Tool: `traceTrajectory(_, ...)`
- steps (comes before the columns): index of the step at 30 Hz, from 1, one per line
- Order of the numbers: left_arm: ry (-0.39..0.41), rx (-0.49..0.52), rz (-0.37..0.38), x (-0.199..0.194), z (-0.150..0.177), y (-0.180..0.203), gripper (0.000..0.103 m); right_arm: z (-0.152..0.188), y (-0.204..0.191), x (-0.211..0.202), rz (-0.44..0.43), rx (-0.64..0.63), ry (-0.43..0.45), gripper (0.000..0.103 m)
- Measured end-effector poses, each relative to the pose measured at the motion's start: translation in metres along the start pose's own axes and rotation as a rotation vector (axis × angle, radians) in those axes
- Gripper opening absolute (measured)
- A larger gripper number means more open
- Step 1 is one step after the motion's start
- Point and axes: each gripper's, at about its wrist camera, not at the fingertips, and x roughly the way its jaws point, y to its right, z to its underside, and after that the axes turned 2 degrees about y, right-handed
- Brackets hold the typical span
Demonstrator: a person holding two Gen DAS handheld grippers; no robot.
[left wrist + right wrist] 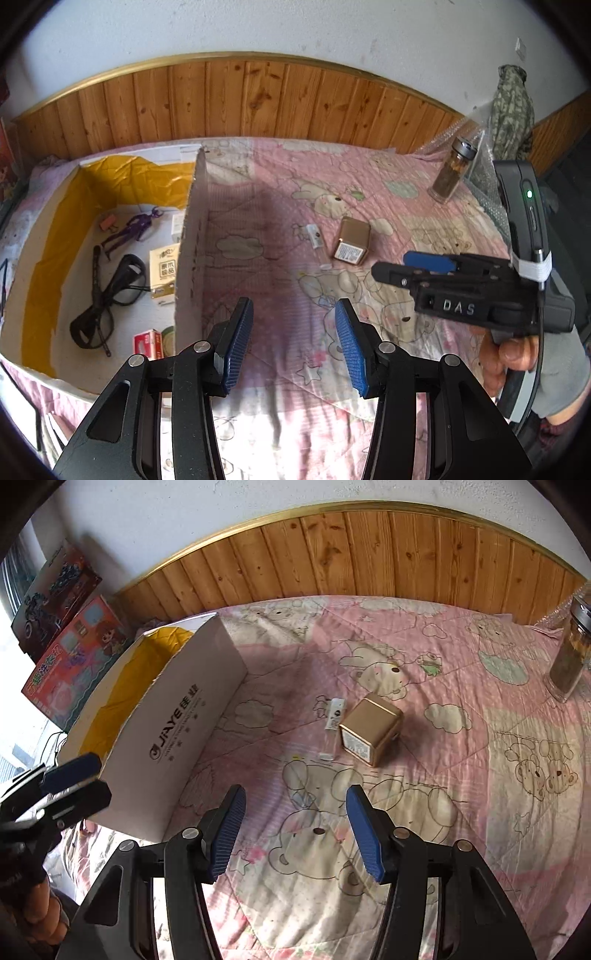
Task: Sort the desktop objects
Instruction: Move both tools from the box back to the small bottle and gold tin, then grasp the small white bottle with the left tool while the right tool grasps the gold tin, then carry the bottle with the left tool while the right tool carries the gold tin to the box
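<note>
So on the left there's one open cardboard box [184, 236] with a yellow lining, sitting on the pink cartoon-bear quilt [280, 192]. Inside I count one pair of dark glasses [107, 295], one purple figure [136, 225], one small orange clip [108, 223], one white-and-gold carton [165, 271], one red-and-white packet [149, 343], plus a couple of bits I can't make out.

Left gripper [294, 345] hovers over the quilt just right of the box wall, jaws spread wide, nothing in them.

Further on, out on the quilt, lie one small clear tube [333, 722] and one gold box [370, 729] just beside each other, the tube on the left. Both are ahead of the grippers and well apart from them.

Right gripper [295, 834] is also wide and empty, with the gold box ahead and slightly right of it.

Far right: one glass jar [570, 653] with a metal lid, upright.
</note>
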Motion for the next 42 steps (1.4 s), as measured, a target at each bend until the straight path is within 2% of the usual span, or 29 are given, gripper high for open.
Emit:
traceTrajectory(4,-0.016,0.005,-0.006,0.023,-0.003,0.008,0.049,-0.018,0.029,0.020,0.055,0.046,-0.013,0.061)
traceTrajectory(13,-0.042,-0.048,-0.034,0.071,-0.019,0.003,0.049,-0.045,0.068,0.081,0.065,0.248,-0.059,0.061)
traceTrajectory(15,-0.042,-0.042,-0.036,0.079,-0.024,0.005,0.049,-0.049,0.069,0.096,0.096,0.256,-0.073,0.062)
traceTrajectory(16,-0.045,-0.039,-0.035,0.083,-0.026,0.007,0.049,-0.052,0.071,0.102,0.088,0.257,-0.069,0.068)
traceTrajectory(17,-0.049,-0.035,-0.032,0.087,-0.027,0.008,0.049,-0.054,0.071,0.108,0.082,0.248,-0.072,0.070)
traceTrajectory(19,-0.063,-0.035,-0.028,0.100,-0.029,0.010,0.049,-0.053,0.071,0.117,0.088,0.214,-0.099,0.069)
traceTrajectory(23,-0.099,-0.090,-0.014,0.133,-0.037,0.011,0.049,-0.045,0.078,0.116,0.100,0.184,-0.145,0.055)
traceTrajectory(32,-0.171,-0.116,0.020,0.203,-0.048,0.035,0.049,-0.033,0.111,0.092,0.111,0.219,-0.154,0.053)
traceTrajectory(33,-0.186,-0.123,0.001,0.212,-0.045,0.034,0.049,-0.033,0.114,0.093,0.110,0.222,-0.158,0.053)
traceTrajectory(36,-0.154,-0.119,-0.007,0.213,-0.043,0.033,0.035,-0.029,0.121,0.097,0.097,0.210,-0.179,0.053)
traceTrajectory(37,-0.154,-0.118,-0.014,0.213,-0.043,0.031,0.019,-0.027,0.122,0.101,0.090,0.201,-0.203,0.053)
traceTrajectory(39,-0.156,-0.148,0.018,0.210,-0.042,0.022,0.019,-0.027,0.117,0.105,0.095,0.144,-0.209,0.052)
traceTrajectory(42,-0.155,-0.154,0.010,0.204,-0.040,0.015,0.019,-0.032,0.107,0.099,0.089,0.089,-0.189,0.052)
